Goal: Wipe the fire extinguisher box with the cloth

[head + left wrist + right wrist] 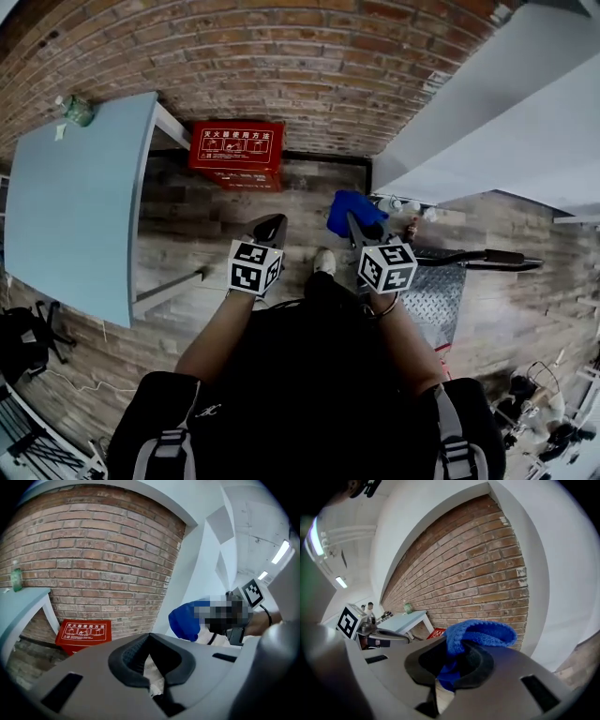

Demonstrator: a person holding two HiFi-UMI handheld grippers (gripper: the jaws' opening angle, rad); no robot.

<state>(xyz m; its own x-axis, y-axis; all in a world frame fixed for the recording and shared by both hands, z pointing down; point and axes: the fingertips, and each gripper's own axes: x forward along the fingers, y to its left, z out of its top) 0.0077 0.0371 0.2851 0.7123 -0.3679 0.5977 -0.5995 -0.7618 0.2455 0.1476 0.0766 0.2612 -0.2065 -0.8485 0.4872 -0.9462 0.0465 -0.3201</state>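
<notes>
While right gripper (451,663) clamps cloth (480,632), box (437,632) mostly hidden behind; left gripper (151,665) closed, empty.

Box mostly out of sight
In the right gripper view, the red rectangular fire extinguisher box (437,632) shows only a sliver behind the right claw (451,660); the blue knitted cloth (480,632) disappears at its lower end between the jaws.

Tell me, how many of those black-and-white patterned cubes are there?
2. One cube sits on the left gripper; the other cube sits on the right gripper, which grips the cloth. None seems hidden.
</notes>
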